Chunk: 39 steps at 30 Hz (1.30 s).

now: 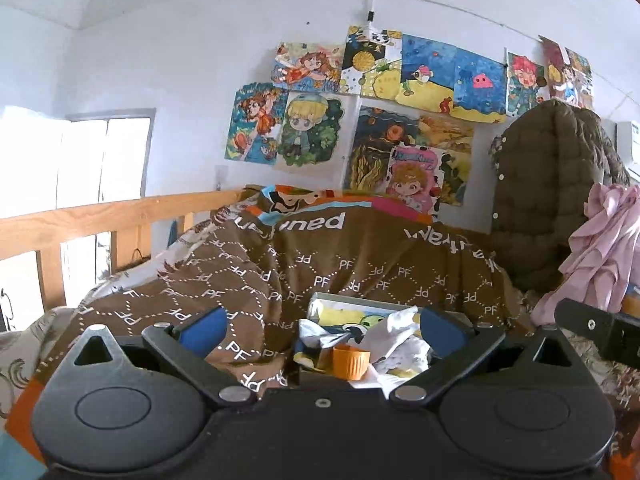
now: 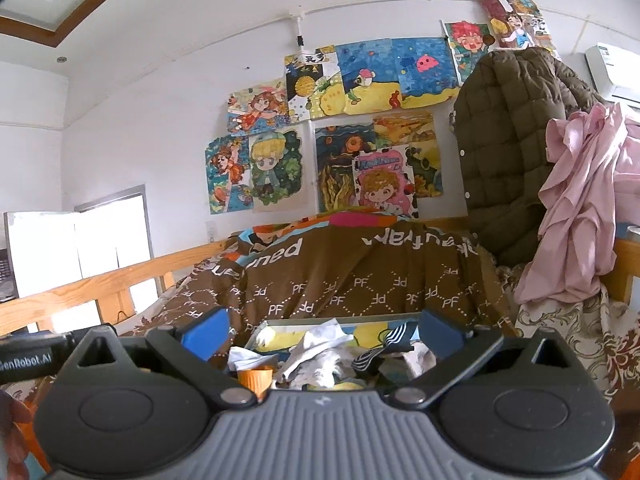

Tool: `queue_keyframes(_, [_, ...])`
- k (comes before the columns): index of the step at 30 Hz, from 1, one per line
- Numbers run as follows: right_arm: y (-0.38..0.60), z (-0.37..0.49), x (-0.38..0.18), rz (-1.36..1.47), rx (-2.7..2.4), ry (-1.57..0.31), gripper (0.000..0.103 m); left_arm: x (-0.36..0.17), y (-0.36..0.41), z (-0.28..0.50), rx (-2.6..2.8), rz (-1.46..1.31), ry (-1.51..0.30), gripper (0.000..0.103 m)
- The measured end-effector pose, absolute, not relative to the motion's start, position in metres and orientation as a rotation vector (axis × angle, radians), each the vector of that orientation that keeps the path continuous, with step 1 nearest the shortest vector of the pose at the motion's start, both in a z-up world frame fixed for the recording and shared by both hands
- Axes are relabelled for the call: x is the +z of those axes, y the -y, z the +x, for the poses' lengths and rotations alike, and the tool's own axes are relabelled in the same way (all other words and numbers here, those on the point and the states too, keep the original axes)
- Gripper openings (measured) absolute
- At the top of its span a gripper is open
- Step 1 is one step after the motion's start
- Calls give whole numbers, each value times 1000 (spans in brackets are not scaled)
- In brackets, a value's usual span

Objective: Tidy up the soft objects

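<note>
A shallow box with a cartoon print, rim (image 1: 352,300) (image 2: 304,322), lies on the bed just ahead of both grippers. It holds crumpled white cloths (image 1: 396,328) (image 2: 324,344), a dark striped sock (image 2: 390,340) and an orange ribbed cap (image 1: 351,362) (image 2: 256,378). My left gripper (image 1: 322,330) is open, its blue pads spread on either side of the box, with nothing held. My right gripper (image 2: 324,336) is likewise open over the same box and empty. Part of the right gripper's body (image 1: 592,328) shows at the right of the left wrist view.
A brown PF-patterned blanket (image 1: 320,256) (image 2: 360,280) is heaped behind the box. A wooden bed rail (image 1: 100,216) (image 2: 100,284) runs along the left. An olive quilted jacket (image 1: 548,184) (image 2: 508,152) and a pink garment (image 1: 604,248) (image 2: 580,208) hang at the right. Drawings cover the wall.
</note>
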State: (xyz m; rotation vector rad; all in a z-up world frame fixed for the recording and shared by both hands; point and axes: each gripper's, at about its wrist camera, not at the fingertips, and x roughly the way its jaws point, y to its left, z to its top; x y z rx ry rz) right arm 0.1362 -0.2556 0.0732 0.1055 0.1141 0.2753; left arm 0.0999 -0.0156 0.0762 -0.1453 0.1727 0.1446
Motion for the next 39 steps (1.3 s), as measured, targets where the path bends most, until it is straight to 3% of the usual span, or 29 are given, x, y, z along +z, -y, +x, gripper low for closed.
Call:
queue_keyframes(27, [261,127,47,180,270,-155,103,58,15,88,177,-127,-205,102])
queue_keyframes(39, [253,137,22,164,235,-212,103,15,2,97,177,-194,-286,102])
